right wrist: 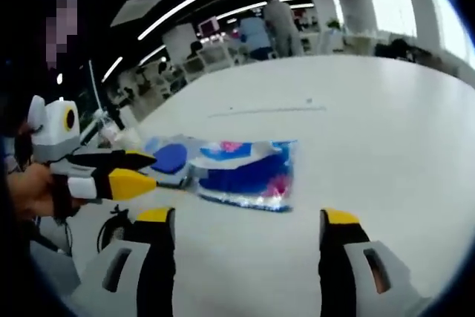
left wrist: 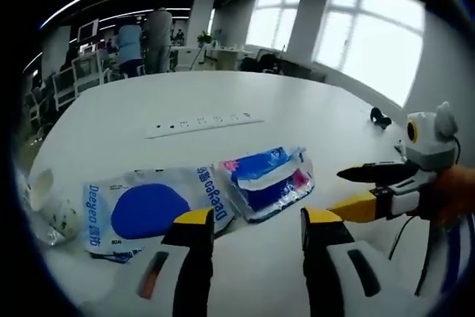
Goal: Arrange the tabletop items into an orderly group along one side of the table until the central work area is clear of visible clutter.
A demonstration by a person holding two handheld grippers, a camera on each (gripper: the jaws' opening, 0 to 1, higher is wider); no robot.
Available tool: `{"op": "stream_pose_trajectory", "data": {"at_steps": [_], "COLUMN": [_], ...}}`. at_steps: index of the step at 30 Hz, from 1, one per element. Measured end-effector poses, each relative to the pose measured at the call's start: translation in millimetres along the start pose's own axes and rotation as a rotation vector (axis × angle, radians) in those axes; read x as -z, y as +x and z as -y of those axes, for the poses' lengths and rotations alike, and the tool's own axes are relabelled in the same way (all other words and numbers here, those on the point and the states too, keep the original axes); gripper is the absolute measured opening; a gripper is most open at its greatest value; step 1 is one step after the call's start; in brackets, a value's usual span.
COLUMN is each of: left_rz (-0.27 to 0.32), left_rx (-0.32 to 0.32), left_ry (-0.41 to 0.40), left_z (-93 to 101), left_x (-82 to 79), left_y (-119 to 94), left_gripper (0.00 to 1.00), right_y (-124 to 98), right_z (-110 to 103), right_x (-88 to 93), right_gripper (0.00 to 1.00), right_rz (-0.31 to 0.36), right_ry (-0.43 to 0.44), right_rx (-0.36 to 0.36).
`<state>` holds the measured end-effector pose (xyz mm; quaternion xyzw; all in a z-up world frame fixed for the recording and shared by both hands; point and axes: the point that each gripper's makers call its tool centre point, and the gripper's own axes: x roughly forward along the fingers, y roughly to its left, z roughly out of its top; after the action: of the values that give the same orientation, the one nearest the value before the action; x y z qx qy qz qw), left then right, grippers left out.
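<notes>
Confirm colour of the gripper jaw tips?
Yellow tips on black jaws, clearest on the left gripper in the left gripper view.

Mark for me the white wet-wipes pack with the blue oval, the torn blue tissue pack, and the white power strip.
White wet-wipes pack (left wrist: 152,211), left gripper view, blue oval.
Torn blue tissue pack (left wrist: 269,182), left gripper view, top face.
White power strip (left wrist: 202,125), left gripper view, middle.

White table, blue-and-white packets, yellow-tipped black fingers.

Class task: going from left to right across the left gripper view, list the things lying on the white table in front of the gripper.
Crumpled white wrapper → Deeyeo tissue pack → opened blue tissue pack → the right gripper, entering from the right.
</notes>
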<state>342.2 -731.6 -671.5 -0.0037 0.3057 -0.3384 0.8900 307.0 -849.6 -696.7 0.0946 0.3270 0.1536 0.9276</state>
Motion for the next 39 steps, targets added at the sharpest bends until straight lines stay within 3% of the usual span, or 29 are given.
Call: {"op": "stream_pose_trajectory", "data": {"at_steps": [13,25,30,39], "left_rz": [0.031,0.053,0.053,0.042], "left_rx": [0.01,0.016,0.006,-0.021], "left_ry": [0.0,-0.016,-0.017,-0.011], "left_z": [8.2,13.4,11.0,4.8], "left_x": [10.7,17.9,23.0,40.7], "left_y": [-25.8,-50.2,-62.0,-85.1], "left_gripper": [0.62,0.68,0.69,0.71], "right_y": [-15.2,-31.5,-38.2,-47.8], "right_z": [-29.9,-42.9,-49.7,-63.2], "right_x": [28.2,38.8,47.9,51.6], "right_gripper": [0.92,1.0,1.0,1.0], "right_rz": [-0.041,-0.041,-0.061,-0.037], "right_ry": [-0.017,-0.009,-0.044,-0.03], "right_rx": [-0.023,-0.029,-0.043,-0.07]}}
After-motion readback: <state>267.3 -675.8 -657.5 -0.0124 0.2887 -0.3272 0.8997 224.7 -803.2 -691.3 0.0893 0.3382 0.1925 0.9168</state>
